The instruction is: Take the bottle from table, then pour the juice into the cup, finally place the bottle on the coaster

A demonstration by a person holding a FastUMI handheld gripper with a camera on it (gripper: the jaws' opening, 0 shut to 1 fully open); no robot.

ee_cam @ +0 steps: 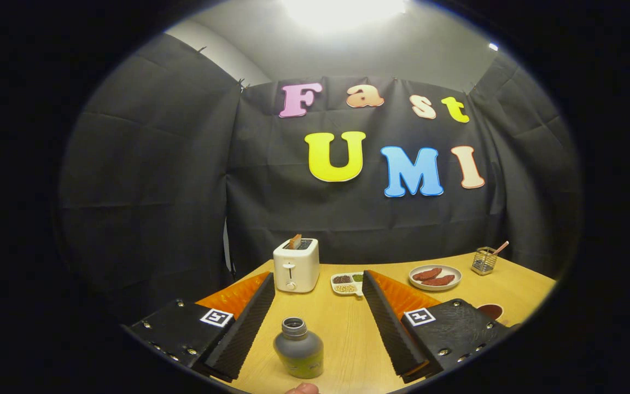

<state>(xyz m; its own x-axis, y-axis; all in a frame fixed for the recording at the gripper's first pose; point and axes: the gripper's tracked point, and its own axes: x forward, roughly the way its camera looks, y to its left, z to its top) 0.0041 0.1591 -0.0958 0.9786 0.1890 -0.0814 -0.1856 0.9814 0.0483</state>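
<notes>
A small bottle [298,348] with a grey neck, an uncapped mouth and a yellow-green label stands upright on the wooden table [348,328], between my two fingers and nearer the left one. My gripper [318,282] is open wide, and neither finger touches the bottle. A dark round coaster [491,311] lies on the table just beyond the right finger, partly hidden by it.
A white toaster [296,265] with a slice of toast stands beyond the fingers. Next to it is a small divided dish [347,283] of grains, then a plate [435,277] with sausages and a wire holder [484,260]. A fingertip [302,389] of a person shows below the bottle.
</notes>
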